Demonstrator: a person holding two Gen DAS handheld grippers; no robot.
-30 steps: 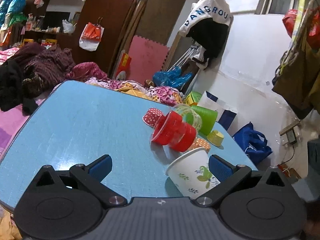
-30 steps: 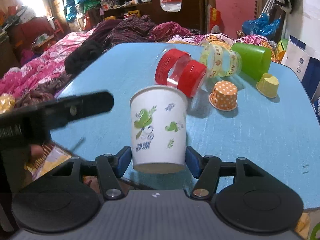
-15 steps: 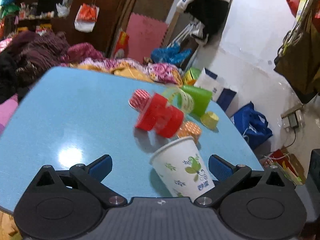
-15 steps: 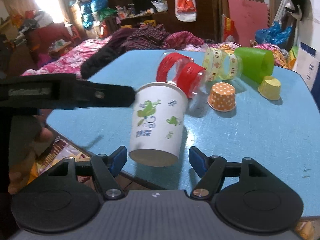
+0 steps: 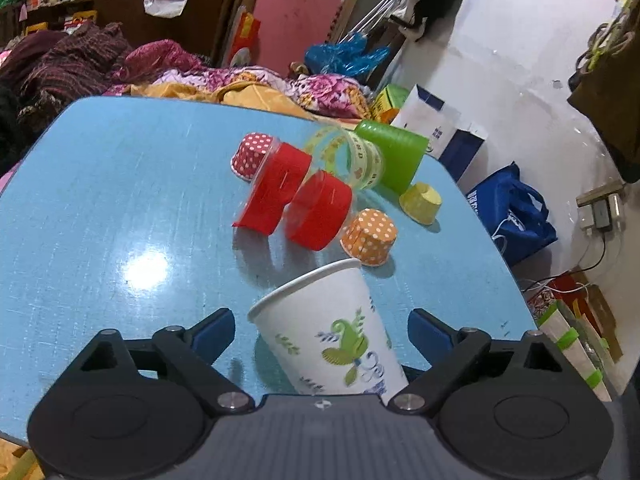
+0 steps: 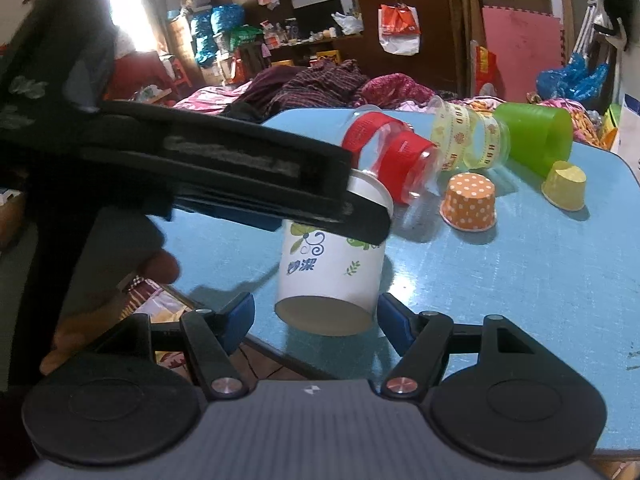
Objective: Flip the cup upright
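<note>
Paper cup (image 6: 332,268) sits tilted near the desk's (image 5: 100,208) front edge, rim leaning away from my right gripper (image 6: 316,316), base facing it and lifted off the surface. Not upright yet.

Right fingers (image 6: 238,314) spread apart either side of the base, no contact that I can see. Left gripper (image 5: 320,330) also spread wide around the cup wall, blue pads clear of it. In the right view the left gripper's body crosses over the rim; whether it touches, I cannot tell.

Risks, my judgement:
- Nothing clamps the cup; it could roll or tip off the desk's near edge.
- A nudge rimward could knock it into the red-banded clear cup (image 5: 316,216) just behind.
- Thin paper wall may crush if squeezed hard.

Writing: cup carries 2 blue Chinese characters, apparently "妙洁", plus green leaf prints. Yellow-banded cup (image 6: 468,140) behind reads "HHD", roughly.
</note>
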